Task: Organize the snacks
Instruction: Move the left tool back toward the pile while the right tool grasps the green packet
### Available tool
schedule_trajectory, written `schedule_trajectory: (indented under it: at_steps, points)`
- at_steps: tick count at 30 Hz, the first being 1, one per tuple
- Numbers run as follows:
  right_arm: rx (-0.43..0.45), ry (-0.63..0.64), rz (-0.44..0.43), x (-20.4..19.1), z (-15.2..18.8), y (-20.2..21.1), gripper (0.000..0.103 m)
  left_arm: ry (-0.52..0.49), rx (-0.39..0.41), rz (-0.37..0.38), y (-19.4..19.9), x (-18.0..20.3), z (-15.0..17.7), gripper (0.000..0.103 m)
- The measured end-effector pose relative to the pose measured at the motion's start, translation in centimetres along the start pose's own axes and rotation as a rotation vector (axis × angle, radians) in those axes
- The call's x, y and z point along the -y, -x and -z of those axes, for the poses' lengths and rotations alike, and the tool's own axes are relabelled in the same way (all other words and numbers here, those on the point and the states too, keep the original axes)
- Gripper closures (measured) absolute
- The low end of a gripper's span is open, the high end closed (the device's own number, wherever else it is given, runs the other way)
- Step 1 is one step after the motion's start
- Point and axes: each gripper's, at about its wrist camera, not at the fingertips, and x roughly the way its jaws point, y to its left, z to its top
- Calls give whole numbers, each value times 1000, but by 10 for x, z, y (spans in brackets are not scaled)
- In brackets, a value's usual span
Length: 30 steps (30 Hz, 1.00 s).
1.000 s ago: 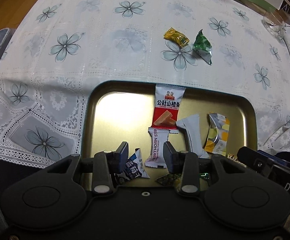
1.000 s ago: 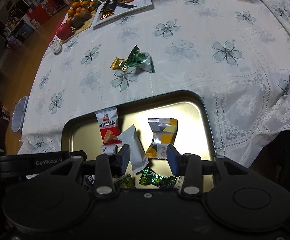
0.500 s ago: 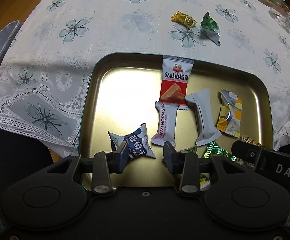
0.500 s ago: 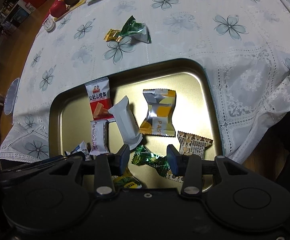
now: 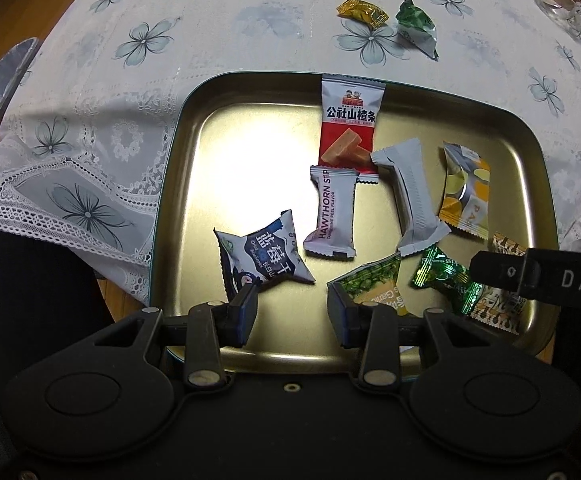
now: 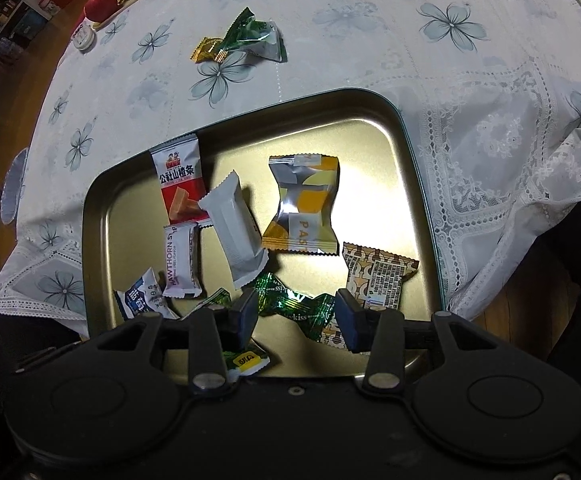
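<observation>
Fingers: we log left gripper (image 5: 292,312) and right gripper (image 6: 296,318) both parted, empty | green twist candy (image 6: 290,308) between right fingertips | blueberry packet (image 5: 262,260) ahead of left fingers, in gold tray (image 5: 194,152).

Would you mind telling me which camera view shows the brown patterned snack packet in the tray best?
The right wrist view: the brown patterned packet lies almost fully exposed near the tray's right wall, only its near end behind the right gripper. In the left wrist view, the right gripper's body covers its middle, leaving two ends.
</observation>
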Motion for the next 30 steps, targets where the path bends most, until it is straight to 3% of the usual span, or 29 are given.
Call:
schedule_trajectory:
  at_steps: [10,19,30]
  points:
    - [29,5,31,-3,-40,2,58,-13,-11,13,-5,0,-10,55]
    - [100,16,40,-21,-119,2,57,-3,-3,25,-5,-4,-31,55]
    - [147,-19,106,-34,-216,-42,57,22,16,39,-3,-18,-51,55]
